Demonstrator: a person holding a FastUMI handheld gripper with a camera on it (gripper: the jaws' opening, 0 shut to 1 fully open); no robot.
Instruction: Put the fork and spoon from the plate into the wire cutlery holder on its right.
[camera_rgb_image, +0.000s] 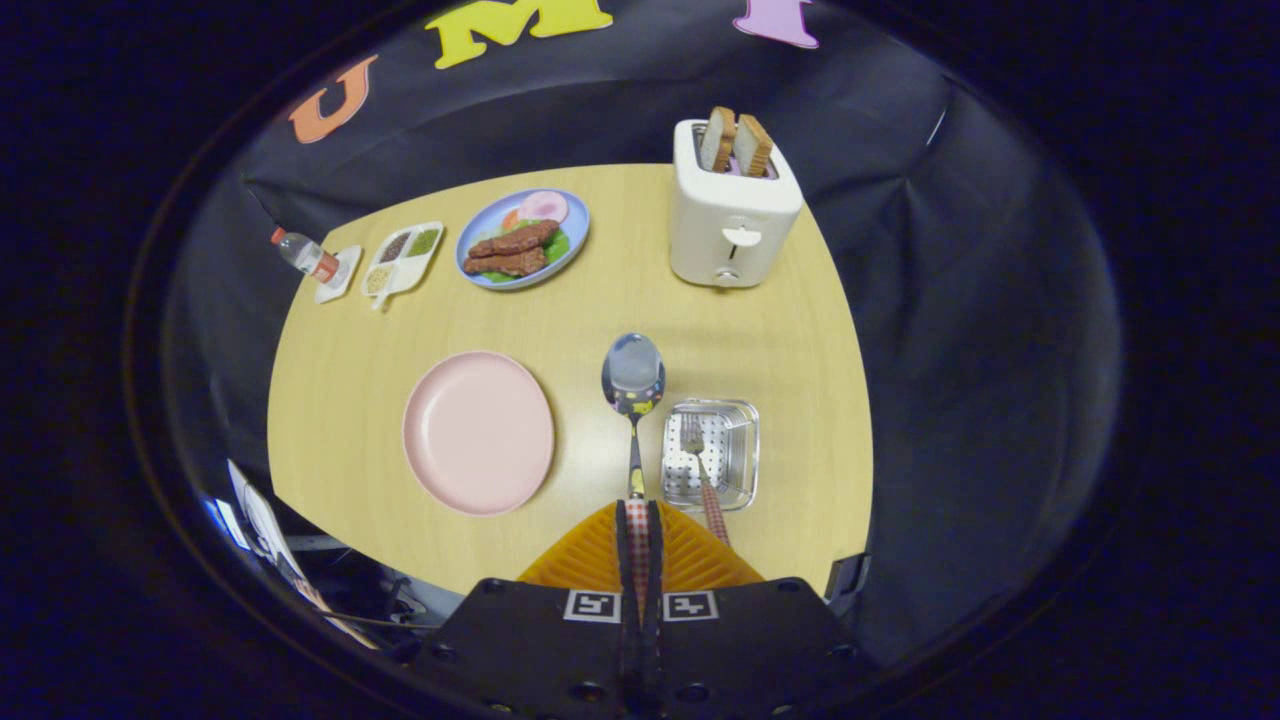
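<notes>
Your tongs (638, 525) clamp the spoon (633, 385) by its handle, left of the holder (740, 440) near the bench's (330, 400) front edge; fork (700, 465) inside. Thin grip: the spoon may swing, clip the rim.

text: none legible | bottle (306, 256) label: too small to read | fingers: closed on spoon (633, 385)

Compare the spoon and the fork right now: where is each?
The spoon is clamped by its handle in the hand-held gripper, held above the table; the fork already stands in the wire cutlery holder. Both have left the pink plate.
</notes>
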